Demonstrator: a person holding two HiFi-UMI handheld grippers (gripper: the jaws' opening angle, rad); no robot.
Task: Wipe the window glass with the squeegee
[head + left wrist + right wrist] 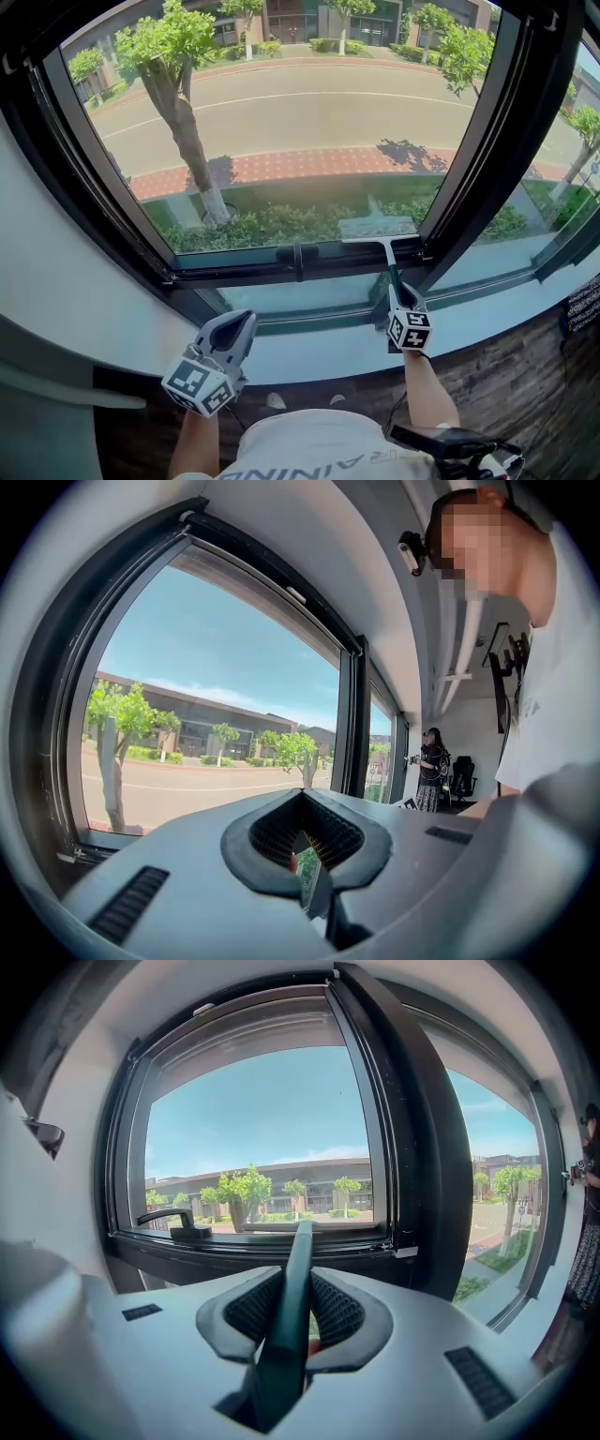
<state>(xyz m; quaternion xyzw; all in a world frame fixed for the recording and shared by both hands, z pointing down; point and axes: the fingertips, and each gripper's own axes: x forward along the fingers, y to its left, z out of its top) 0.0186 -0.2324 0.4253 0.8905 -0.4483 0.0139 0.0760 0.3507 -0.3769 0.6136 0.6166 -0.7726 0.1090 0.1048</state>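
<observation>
The squeegee (380, 242) has its pale blade lying across the bottom edge of the window glass (300, 141), near the pane's right corner. Its dark handle runs down into my right gripper (398, 292), which is shut on it. In the right gripper view the handle (298, 1269) stands clamped between the pads, and the blade (319, 1226) lies level along the lower frame. My left gripper (242, 323) hangs below the sill at the left, away from the glass. Its jaws are shut with nothing between them (302, 799).
A black window handle (298, 255) sits on the lower frame left of the squeegee. A thick black mullion (487, 150) divides off a second pane at right. The white sill (309, 352) runs below. A person (433, 766) stands far back by a chair.
</observation>
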